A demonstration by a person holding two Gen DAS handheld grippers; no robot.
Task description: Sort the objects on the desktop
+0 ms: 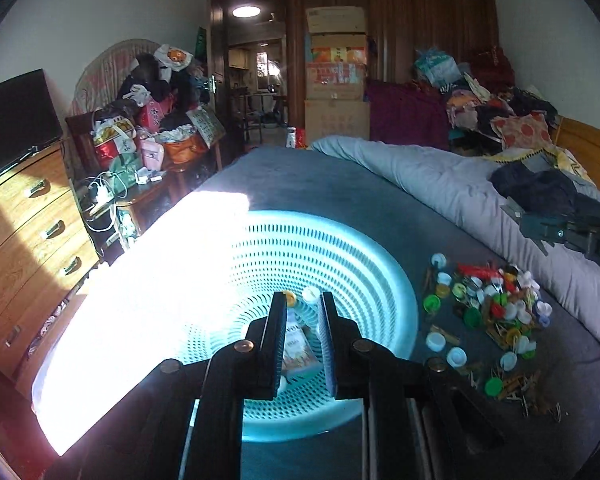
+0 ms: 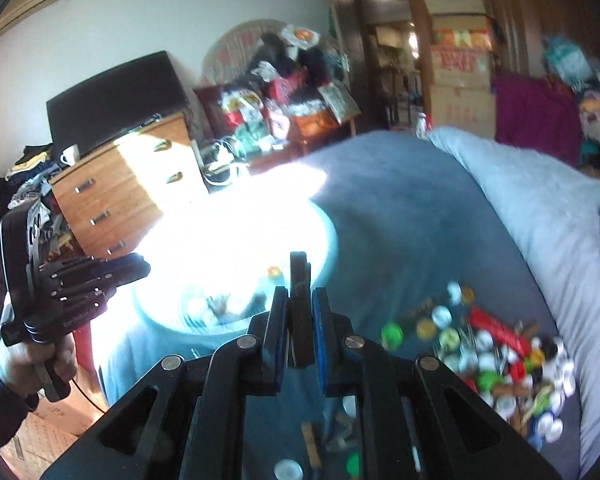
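On the dark blue bedspread (image 1: 340,184) sits a perforated turquoise plastic basket (image 1: 380,280). Right gripper (image 2: 300,304) clamps a dark flat clip-like piece (image 2: 299,280) (blurred); left gripper (image 1: 300,312) closed, empty.

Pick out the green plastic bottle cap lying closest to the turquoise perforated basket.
The bright green plastic cap at the left edge of the pile, right beside the turquoise perforated basket; other green caps lie farther right in the clutter.

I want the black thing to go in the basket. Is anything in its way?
Nothing visible is. The black thing sits in the right gripper jaws, and the open blue basket is just ahead, to the left. The bottle caps lie off to the right.
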